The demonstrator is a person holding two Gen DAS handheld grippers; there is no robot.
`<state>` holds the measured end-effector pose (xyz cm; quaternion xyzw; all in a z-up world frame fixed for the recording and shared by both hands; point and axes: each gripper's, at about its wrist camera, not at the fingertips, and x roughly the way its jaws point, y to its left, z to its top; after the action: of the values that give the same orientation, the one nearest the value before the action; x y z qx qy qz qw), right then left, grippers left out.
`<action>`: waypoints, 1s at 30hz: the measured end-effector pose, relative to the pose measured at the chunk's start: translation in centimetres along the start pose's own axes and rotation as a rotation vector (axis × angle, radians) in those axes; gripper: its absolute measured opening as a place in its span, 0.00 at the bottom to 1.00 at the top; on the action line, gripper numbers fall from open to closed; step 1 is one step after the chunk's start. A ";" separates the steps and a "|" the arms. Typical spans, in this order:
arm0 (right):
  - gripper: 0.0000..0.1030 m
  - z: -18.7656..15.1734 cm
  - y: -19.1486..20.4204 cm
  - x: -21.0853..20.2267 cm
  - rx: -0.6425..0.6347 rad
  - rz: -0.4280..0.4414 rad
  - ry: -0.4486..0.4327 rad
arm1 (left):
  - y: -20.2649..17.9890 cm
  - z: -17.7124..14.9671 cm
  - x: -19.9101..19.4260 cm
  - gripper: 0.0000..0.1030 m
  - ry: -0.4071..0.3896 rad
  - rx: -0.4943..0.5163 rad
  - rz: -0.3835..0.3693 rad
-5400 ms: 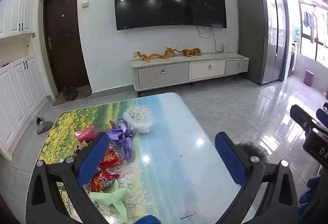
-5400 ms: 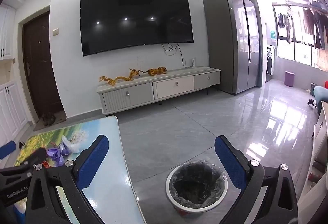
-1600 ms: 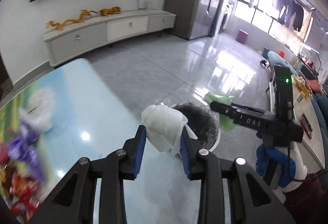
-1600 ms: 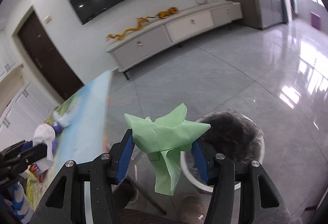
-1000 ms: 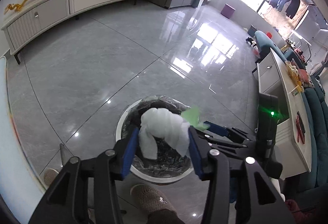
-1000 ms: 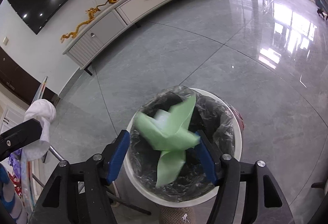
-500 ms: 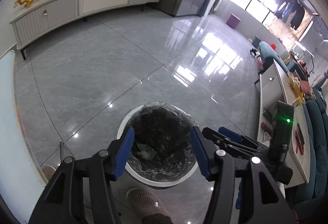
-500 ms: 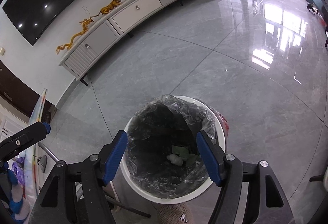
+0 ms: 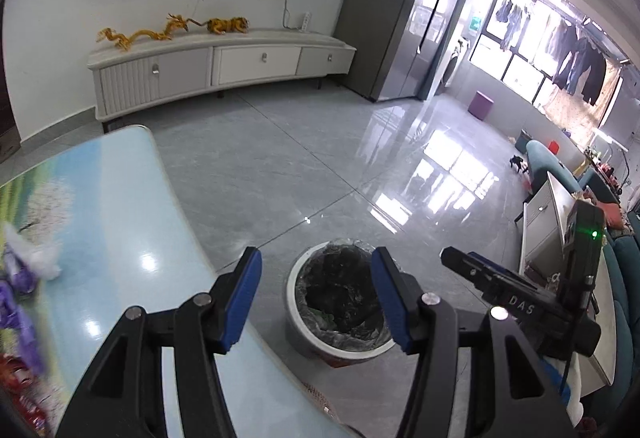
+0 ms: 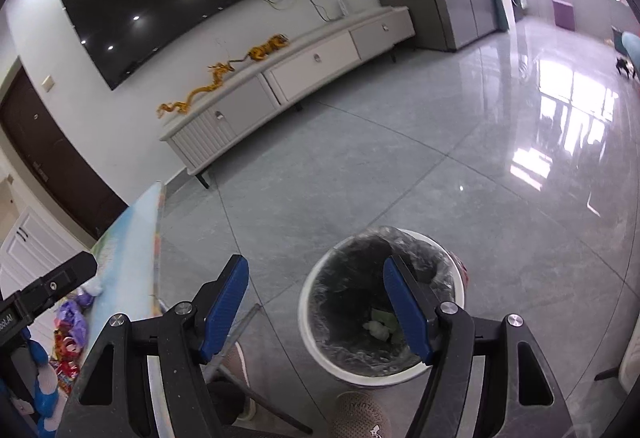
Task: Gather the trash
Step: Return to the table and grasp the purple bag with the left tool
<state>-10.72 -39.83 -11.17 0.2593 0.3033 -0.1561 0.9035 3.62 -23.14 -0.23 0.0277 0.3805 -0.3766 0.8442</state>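
Trash point(image 10: 380, 326): two pieces lie in my bin point(image 10: 320, 350) | more wrappers point(image 9: 16, 302) left on table point(image 9: 120, 205) | my left tool point(image 9: 316, 298) and right tool point(image 10: 316, 306): both spread, empty, above bin.

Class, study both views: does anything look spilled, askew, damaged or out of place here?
Only the litter on the table stands out: purple and red wrappers lie scattered at its far edge. The bin stands upright, its liner in place, with the green paper and white wad inside.
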 end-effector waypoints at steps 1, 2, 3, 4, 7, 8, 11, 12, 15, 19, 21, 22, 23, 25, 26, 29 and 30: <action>0.66 0.1 1.0 -0.7 -0.017 0.007 -0.013 | 0.5 -0.3 -1.4 0.53 -0.019 -0.005 0.010; 0.66 0.1 1.9 -1.3 -0.032 0.012 -0.025 | 1.0 -0.5 -2.3 0.53 -0.033 -0.008 0.019; 0.66 0.2 3.1 -2.0 -0.053 0.021 -0.039 | 1.6 -0.8 -3.6 0.53 -0.052 -0.011 0.033; 0.66 0.2 3.9 -2.5 -0.068 0.027 -0.047 | 2.1 -1.1 -4.6 0.53 -0.069 -0.015 0.043; 0.66 0.2 6.7 -4.0 -0.121 0.051 -0.075 | 4.1 -2.4 -8.1 0.53 -0.118 -0.031 0.079; 0.66 0.1 7.5 -4.4 -0.137 0.058 -0.083 | 4.8 -2.9 -9.2 0.53 -0.129 -0.039 0.090; 0.66 0.0 10.2 -5.3 -0.187 0.085 -0.097 | 7.3 -4.5 -12.0 0.53 -0.153 -0.074 0.128; 0.66 -0.1 11.3 -5.5 -0.210 0.096 -0.100 | 8.2 -5.1 -13.0 0.53 -0.163 -0.088 0.145; 0.66 -0.6 13.9 -5.5 -0.268 0.127 -0.098 | 10.9 -6.5 -15.0 0.53 -0.181 -0.133 0.181; 0.66 -1.4 16.7 -5.0 -0.322 0.171 -0.076 | 14.7 -7.5 -16.7 0.53 -0.187 -0.185 0.220; 0.66 -1.9 18.1 -4.4 -0.349 0.196 -0.059 | 16.8 -7.8 -17.1 0.53 -0.179 -0.221 0.238; 0.66 -2.0 18.6 -4.1 -0.359 0.207 -0.052 | 17.6 -7.8 -17.1 0.53 -0.174 -0.235 0.246; 0.66 -2.3 19.0 -3.8 -0.370 0.219 -0.045 | 18.4 -7.9 -17.1 0.53 -0.169 -0.249 0.256; 0.66 -2.6 20.0 -3.0 -0.387 0.241 -0.027 | 20.0 -8.0 -16.8 0.53 -0.152 -0.277 0.278; 0.66 -2.7 20.3 -2.5 -0.393 0.251 -0.017 | 20.6 -8.1 -16.6 0.53 -0.145 -0.285 0.285; 0.65 -3.0 21.2 -0.8 -0.414 0.281 0.013 | 22.5 -8.0 -15.3 0.53 -0.109 -0.317 0.303; 0.65 -3.4 21.6 -0.2 -0.422 0.293 0.027 | 23.1 -8.0 -14.6 0.53 -0.093 -0.329 0.304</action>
<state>-2.93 -20.26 -5.28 0.1080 0.3006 0.0465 0.9465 7.56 5.00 -1.77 -0.0705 0.3890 -0.1787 0.9010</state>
